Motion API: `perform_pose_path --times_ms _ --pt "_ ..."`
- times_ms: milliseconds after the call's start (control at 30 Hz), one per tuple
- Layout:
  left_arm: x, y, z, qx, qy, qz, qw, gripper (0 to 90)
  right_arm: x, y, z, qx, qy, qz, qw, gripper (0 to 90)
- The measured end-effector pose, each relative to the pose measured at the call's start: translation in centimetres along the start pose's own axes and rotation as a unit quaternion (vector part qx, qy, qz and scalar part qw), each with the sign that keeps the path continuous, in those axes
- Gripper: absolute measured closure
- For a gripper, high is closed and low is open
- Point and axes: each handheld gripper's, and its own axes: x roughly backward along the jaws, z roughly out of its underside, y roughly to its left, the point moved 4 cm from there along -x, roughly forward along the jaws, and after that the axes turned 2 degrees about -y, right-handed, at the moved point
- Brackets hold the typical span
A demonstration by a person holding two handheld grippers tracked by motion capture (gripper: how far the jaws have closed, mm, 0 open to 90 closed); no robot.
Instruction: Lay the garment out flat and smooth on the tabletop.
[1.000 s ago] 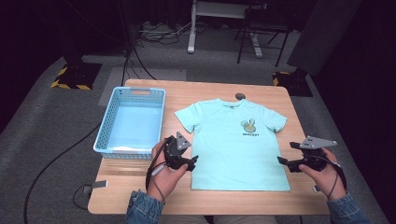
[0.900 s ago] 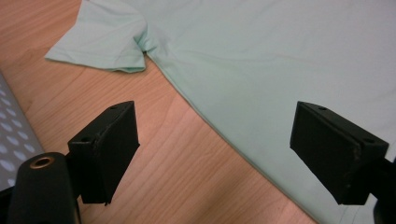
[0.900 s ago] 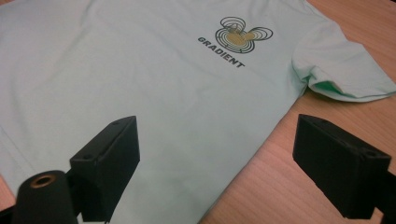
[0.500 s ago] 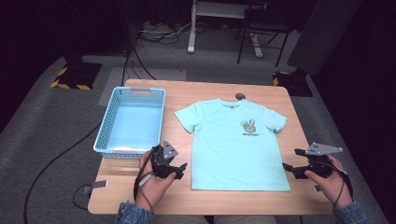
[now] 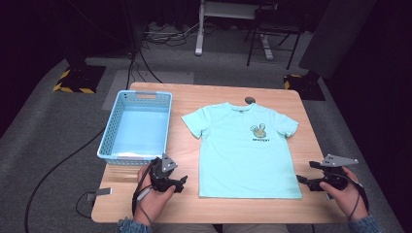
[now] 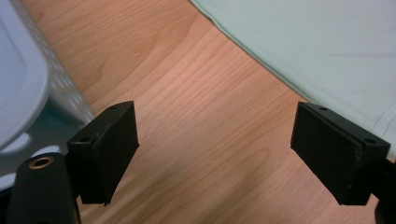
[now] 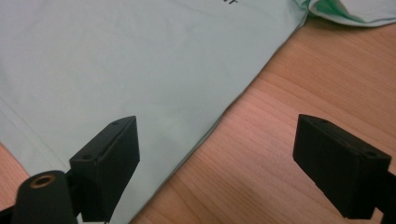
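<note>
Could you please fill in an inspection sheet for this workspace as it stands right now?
Surface: wooden table, bare wood around the items.
Job's things: light green T-shirt spread flat, print side up; blue basket to its left, apart from it, looks empty.
Clutter: small dark round object at the table's far edge by the collar.
Grippers: left gripper open over bare wood between basket and shirt; right gripper open over the shirt's side edge. Neither holds anything.
Cables: black cable on the floor to the left.
Surroundings: grey carpet, desk legs behind.
</note>
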Motion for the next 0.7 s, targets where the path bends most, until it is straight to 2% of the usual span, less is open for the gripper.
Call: perform_pose_path --times_ms 267,400,467,500,533,700 --pt "0.3 1.1 2.0 0.014 0.009 -0.014 0.9998 14.6 -0.7 -0.8 1.9 -0.014 0.019 -0.001 0.9997 14.6" --pt "0.3 1.7 3.1 0.032 0.015 -0.017 0.9992 14.2 -1.1 -0.8 3.1 -0.024 0.029 -0.002 0.9993 13.9" --pt "0.1 2.0 3.6 0.037 0.015 -0.015 0.9991 10.7 -1.3 -0.8 3.6 -0.020 0.009 0.007 0.9997 12.1" --pt "0.0 2.1 3.8 0.038 0.007 -0.016 0.9991 10.7 -1.3 -0.8 3.6 -0.020 0.009 0.007 0.9997 12.1" --pt "0.0 2.1 3.8 0.040 0.006 -0.016 0.9991 9.2 -1.4 -0.7 3.8 -0.020 -0.002 0.013 0.9997 7.8" --pt "-0.1 2.2 3.8 0.040 0.007 -0.020 0.9990 8.0 -1.5 -0.6 3.8 -0.020 -0.008 0.016 0.9996 7.2"
